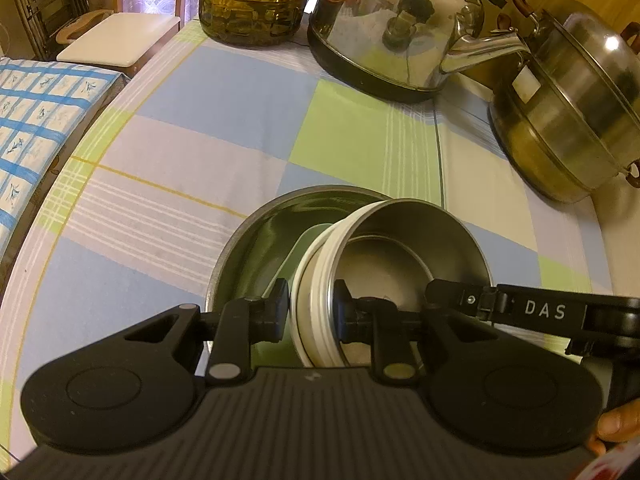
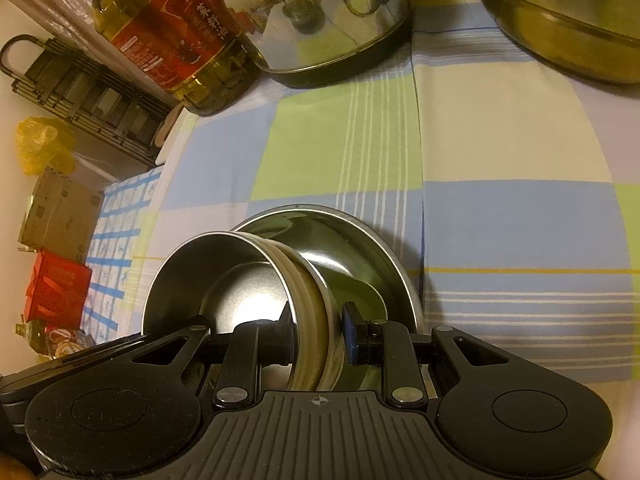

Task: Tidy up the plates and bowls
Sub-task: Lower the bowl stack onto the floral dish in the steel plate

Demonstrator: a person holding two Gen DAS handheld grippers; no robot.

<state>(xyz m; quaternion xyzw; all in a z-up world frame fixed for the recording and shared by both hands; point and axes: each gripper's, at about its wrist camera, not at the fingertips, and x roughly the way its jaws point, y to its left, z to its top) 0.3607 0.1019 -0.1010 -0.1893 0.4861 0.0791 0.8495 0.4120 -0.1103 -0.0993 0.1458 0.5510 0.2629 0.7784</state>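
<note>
A small steel bowl with a white ribbed outside (image 1: 400, 248) (image 2: 224, 276) sits tilted inside a wide steel plate (image 1: 256, 240) (image 2: 352, 248) on the checked tablecloth. My left gripper (image 1: 310, 308) is shut on the bowl's left wall, one finger outside, one inside. My right gripper (image 2: 318, 334) is shut on the bowl's opposite wall the same way. The right gripper's body also shows at the right edge of the left wrist view (image 1: 560, 312). The plate's near side is hidden behind the grippers.
A steel kettle (image 1: 384, 28) (image 2: 320, 12), an oil bottle (image 1: 252, 0) (image 2: 168, 28) and a lidded steel pot (image 1: 572, 112) (image 2: 560, 12) stand at the table's back. A chair (image 1: 116, 36) and a checked cloth (image 1: 36, 120) lie off the left edge.
</note>
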